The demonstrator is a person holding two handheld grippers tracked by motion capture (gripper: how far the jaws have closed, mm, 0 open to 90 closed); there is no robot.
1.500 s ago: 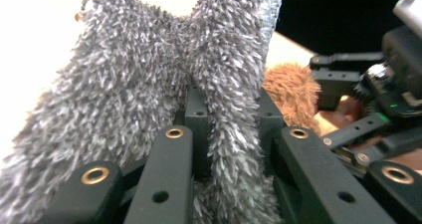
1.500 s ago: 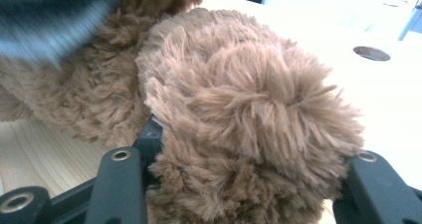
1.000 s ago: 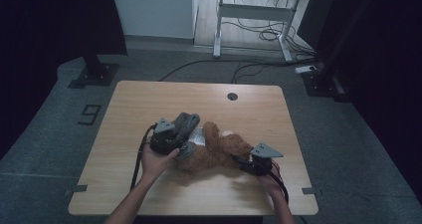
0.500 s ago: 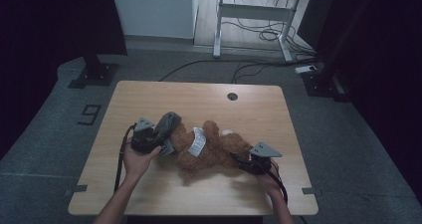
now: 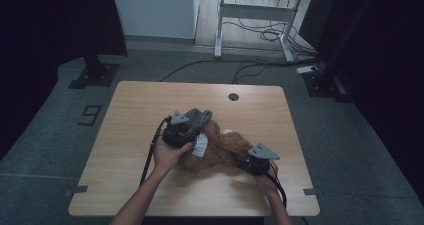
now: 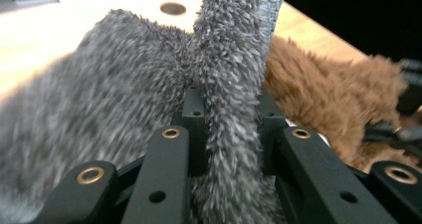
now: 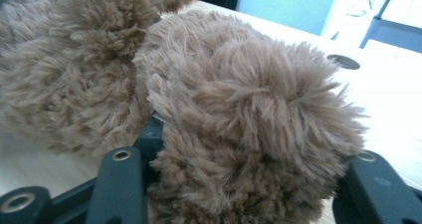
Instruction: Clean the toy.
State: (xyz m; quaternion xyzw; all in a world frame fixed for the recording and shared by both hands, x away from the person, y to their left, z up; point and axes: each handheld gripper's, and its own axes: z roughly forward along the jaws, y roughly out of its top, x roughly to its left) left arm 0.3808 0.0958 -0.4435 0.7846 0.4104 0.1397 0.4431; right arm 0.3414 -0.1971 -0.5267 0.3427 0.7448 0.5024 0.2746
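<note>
Setting: dim room, grey floor with cables, white desk frame at the back.
Surface: pale wooden table, round cable hole near its far edge.
Brown plush toy: lying on the near middle of the table, between the two grippers; white label on its left side.
Grey fleece garment: bunched at the toy's far left end, touching it; fuzzy outside and knitted inside seen in the left gripper view.
Left gripper: just left of the toy, jaws clamped on a fold of the grey fleece garment.
Right gripper: at the toy's near right, grey plate on top, jaws pressed around a tufted part of the brown plush toy.
</note>
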